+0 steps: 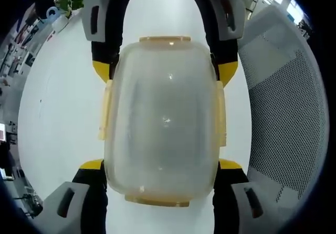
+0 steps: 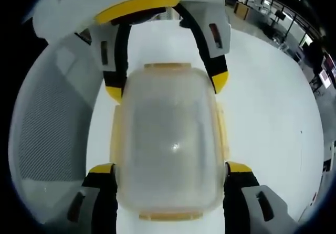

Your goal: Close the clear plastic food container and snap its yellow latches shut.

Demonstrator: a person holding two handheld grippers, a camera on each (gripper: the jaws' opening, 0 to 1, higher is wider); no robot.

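Your left gripper [image 1: 163,163]: black curved jaws, yellow tips, grey outer shells with dark slots. Your right gripper [image 2: 170,166]: identical black jaws, yellow tips, grey slotted shells.

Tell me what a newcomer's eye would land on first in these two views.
The clear plastic food container with its lid on, standing on the white table in the middle of both views, its yellow latches along the edges. Next, the left gripper and the right gripper bracketing it from opposite ends, yellow-tipped jaws open beside its corners. A white mesh chair back stands beside the table.
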